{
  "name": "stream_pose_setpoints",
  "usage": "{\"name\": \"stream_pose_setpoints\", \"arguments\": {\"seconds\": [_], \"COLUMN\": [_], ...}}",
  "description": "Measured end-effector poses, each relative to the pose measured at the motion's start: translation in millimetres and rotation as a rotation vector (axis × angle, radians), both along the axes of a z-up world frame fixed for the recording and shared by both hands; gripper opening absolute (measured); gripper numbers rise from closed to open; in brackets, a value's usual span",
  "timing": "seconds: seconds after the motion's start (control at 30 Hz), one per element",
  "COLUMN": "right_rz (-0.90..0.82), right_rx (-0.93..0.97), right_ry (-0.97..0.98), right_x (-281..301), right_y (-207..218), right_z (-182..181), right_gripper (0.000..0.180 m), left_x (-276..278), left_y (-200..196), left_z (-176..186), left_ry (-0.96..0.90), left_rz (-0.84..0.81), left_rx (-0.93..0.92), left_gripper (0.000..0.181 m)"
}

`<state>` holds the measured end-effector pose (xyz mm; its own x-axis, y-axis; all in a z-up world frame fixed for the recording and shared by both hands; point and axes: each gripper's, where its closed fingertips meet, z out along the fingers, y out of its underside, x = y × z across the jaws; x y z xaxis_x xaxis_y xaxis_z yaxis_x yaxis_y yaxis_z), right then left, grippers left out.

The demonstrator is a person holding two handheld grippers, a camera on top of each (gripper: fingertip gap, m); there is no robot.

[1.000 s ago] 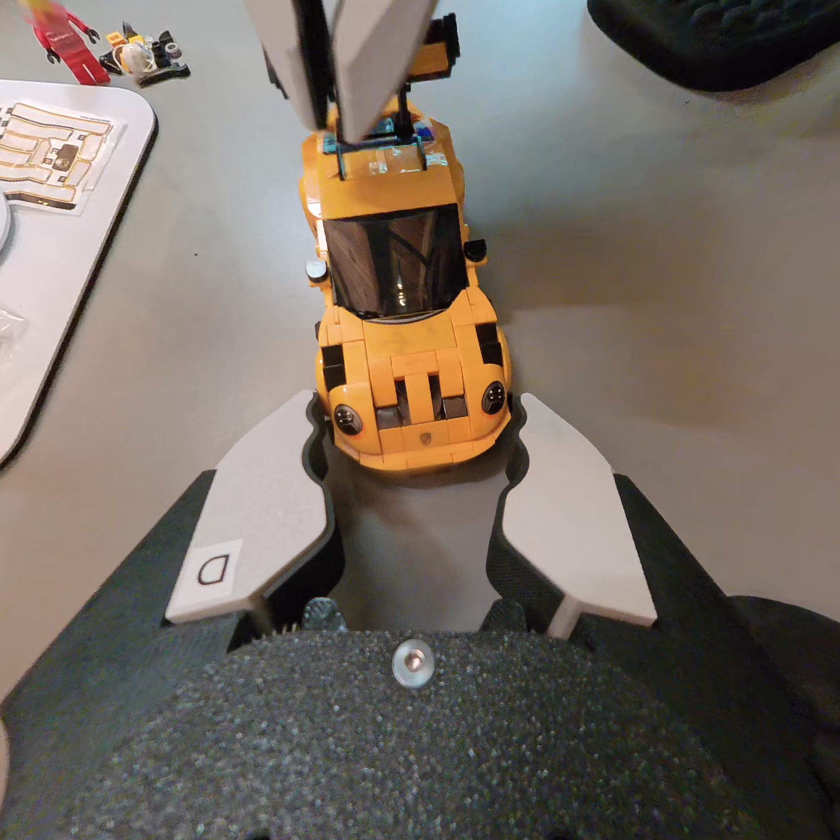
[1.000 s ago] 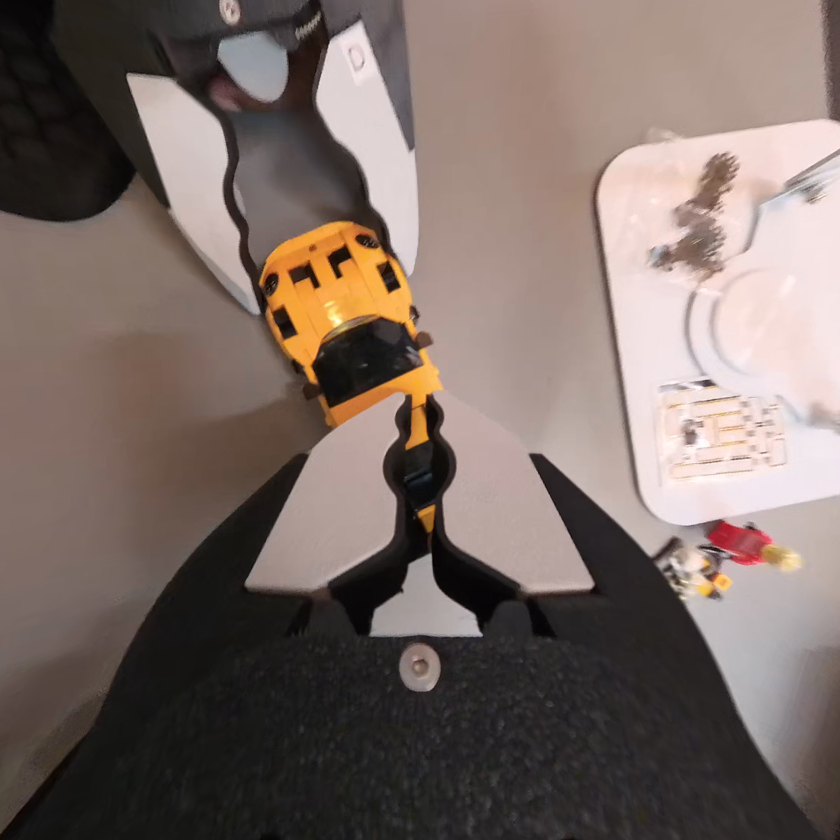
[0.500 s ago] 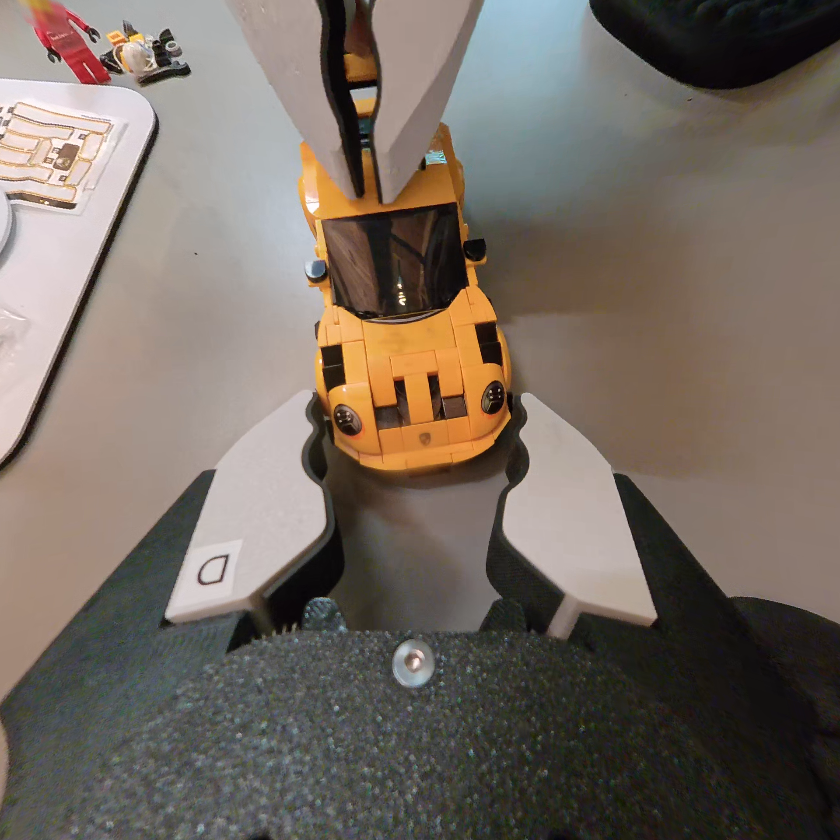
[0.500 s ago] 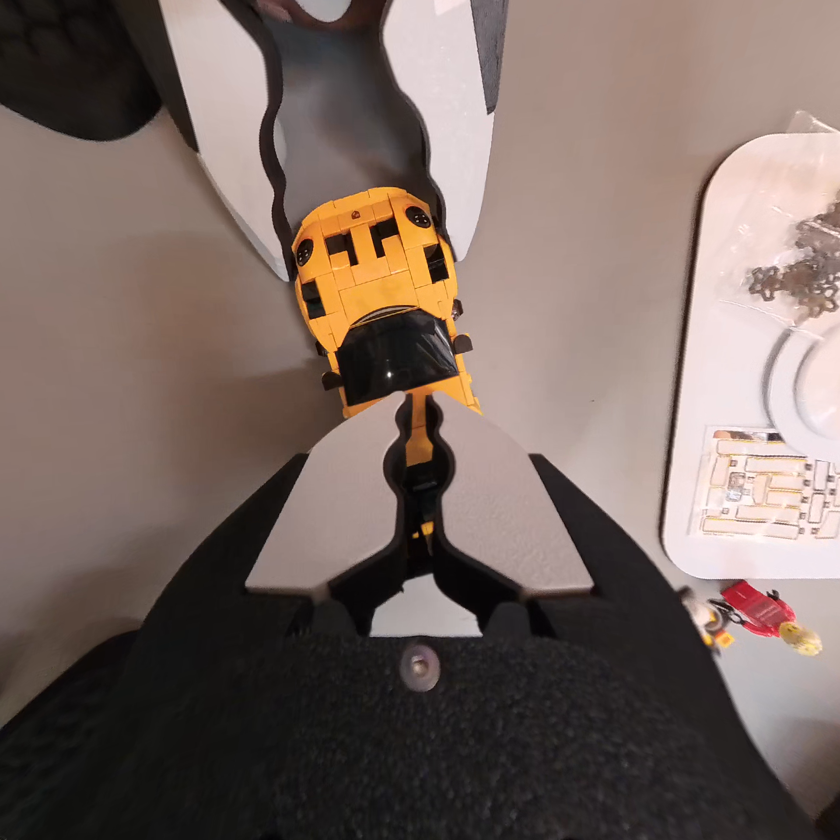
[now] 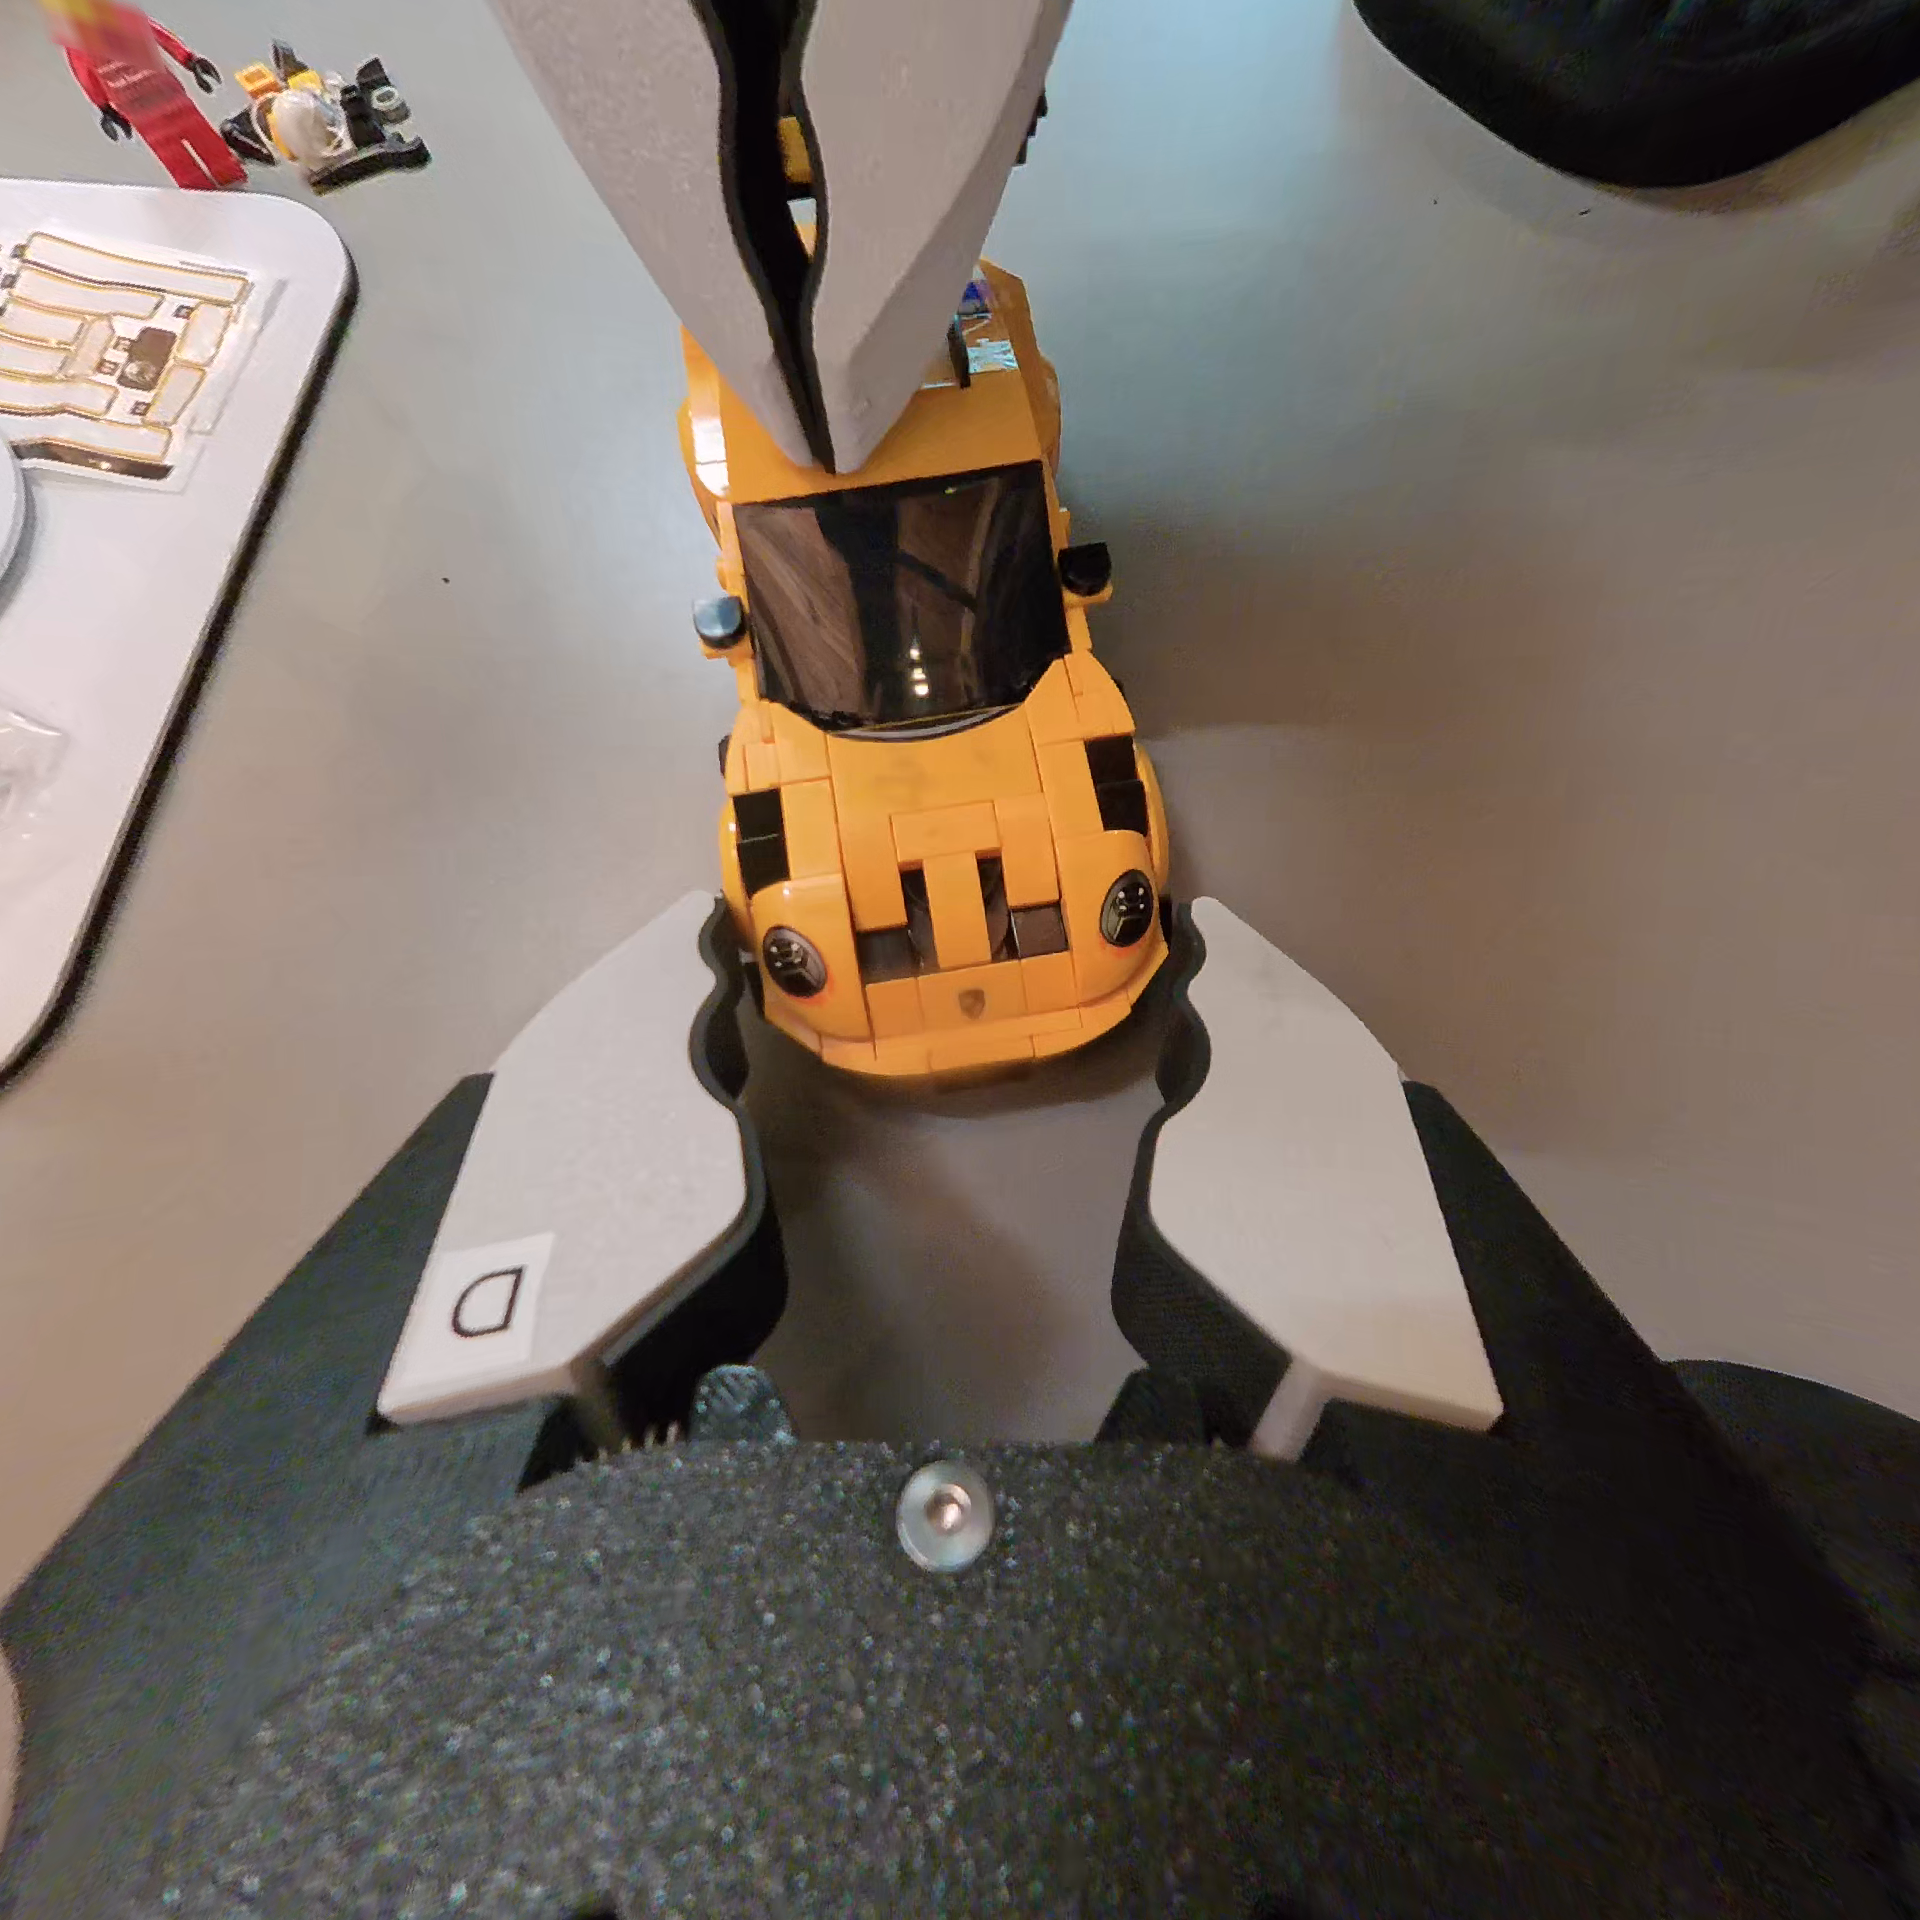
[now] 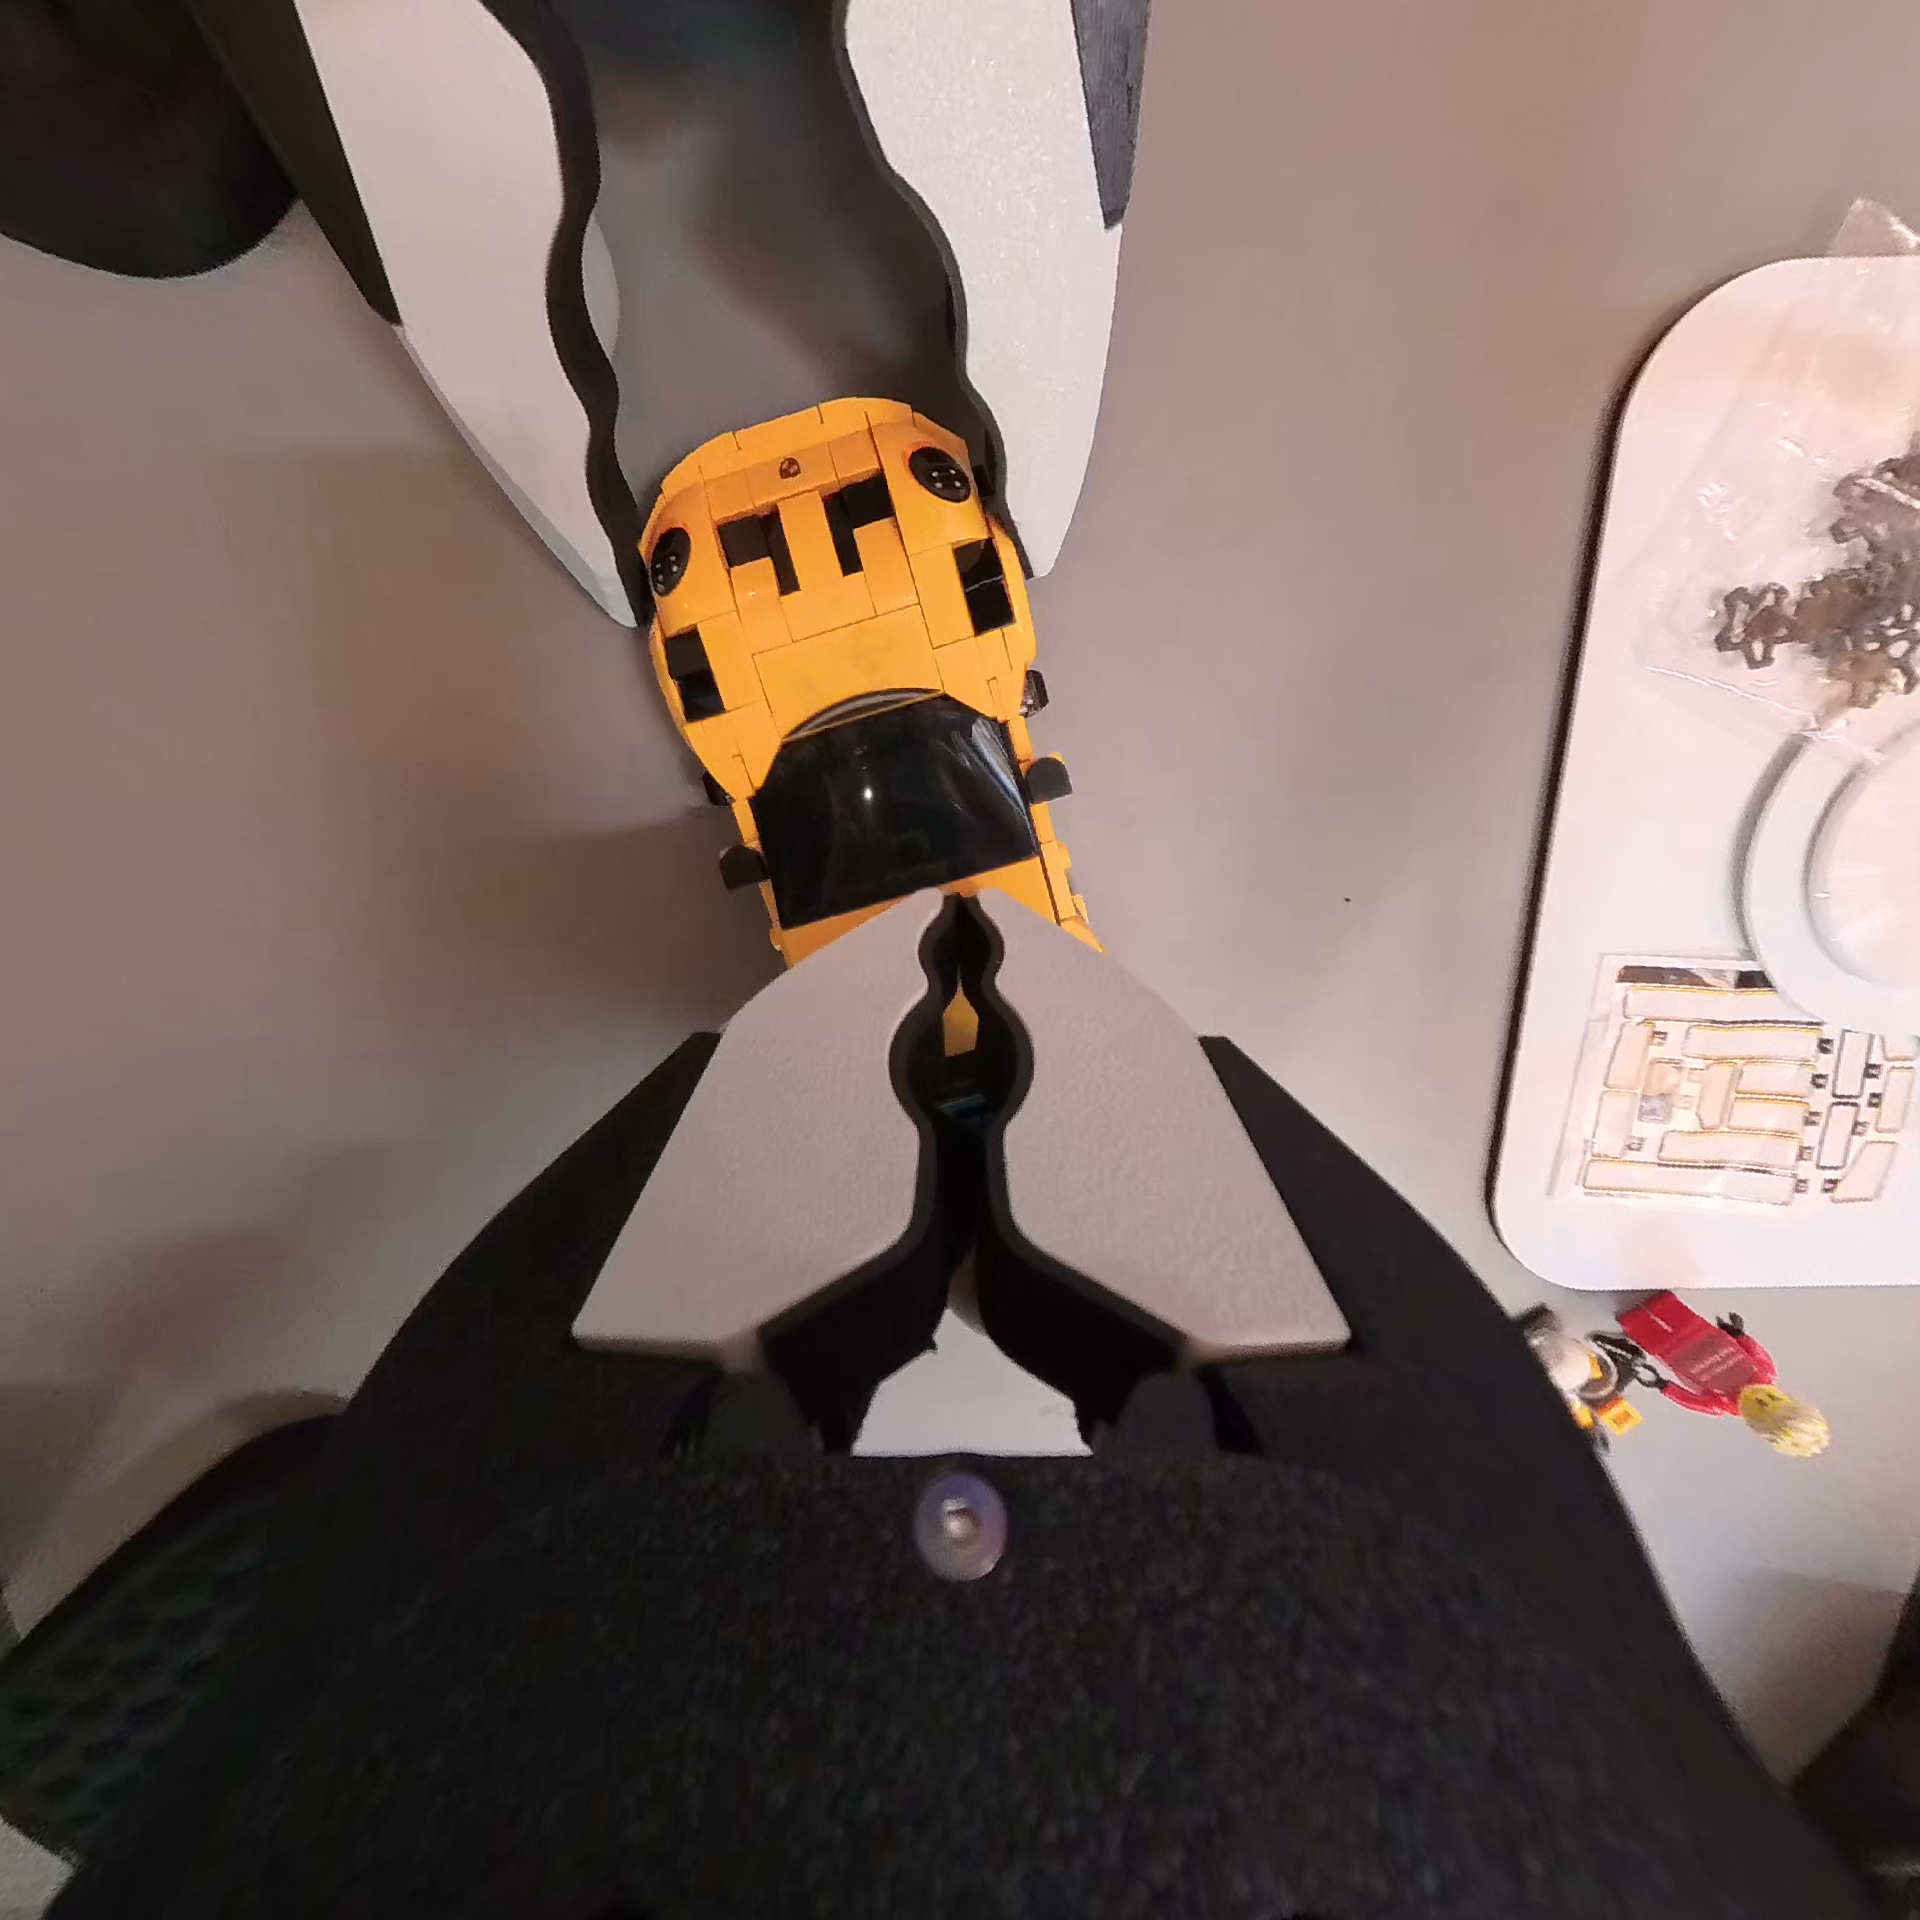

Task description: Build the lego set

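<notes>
An orange lego car (image 5: 935,831) with a black windscreen stands on the grey table, nose toward the left wrist camera. My left gripper (image 5: 951,925) is shut on the car's nose, one finger against each front corner. It also shows at the top of the right wrist view (image 6: 831,577). My right gripper (image 6: 956,914) is shut, its tips resting on the roof just behind the windscreen; it shows from above in the left wrist view (image 5: 826,462). It hides the car's rear and wing, and only orange and blue bits show through the gap between its fingers.
A white tray (image 6: 1662,831) lies to the right with a sticker sheet (image 6: 1714,1101), a bag of dark parts (image 6: 1818,582) and a round white dish (image 6: 1849,862). A red minifigure (image 6: 1704,1361) and small loose parts (image 5: 322,114) lie beside it. A black padded object (image 5: 1662,83) lies at the far right. The gap from one gripper's tips to the other's is roughly 8 centimeters.
My right gripper has moved forward along the car, from the rear wing to the roof's front edge, staying shut. The left gripper and the car have not moved.
</notes>
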<state>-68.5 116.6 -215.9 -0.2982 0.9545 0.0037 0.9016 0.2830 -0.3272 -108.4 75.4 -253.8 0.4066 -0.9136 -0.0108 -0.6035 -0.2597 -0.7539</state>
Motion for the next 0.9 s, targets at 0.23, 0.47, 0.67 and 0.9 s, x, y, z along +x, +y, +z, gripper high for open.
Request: {"name": "stream_pose_setpoints", "arguments": {"seconds": [0.23, 0.47, 0.67, 0.9], "right_rz": [-0.184, -0.563, -0.740, -0.764], "right_rx": [-0.033, -0.036, -0.103, -0.035], "right_ry": [0.425, 1.003, 1.213, 1.225], "right_x": [-9.7, 83.9, 139.8, 158.1], "right_y": [8.0, 12.3, -32.3, -50.9], "right_z": [45.4, 95.3, 97.4, 100.4], "right_gripper": [0.004, 0.045, 0.048, 0.040], "left_x": [-1.5, -15.0, 6.3, 24.7], "left_y": [3.0, 17.6, 17.6, 23.3], "left_z": [-1.0, 5.2, -1.4, 12.2], "left_ry": [-0.007, 0.042, 0.117, -0.086], "left_rz": [0.015, 0.143, 0.156, 0.244], "left_rx": [-0.001, 0.101, 0.044, -0.234], "left_gripper": [0.081, 0.089, 0.083, 0.079]}}
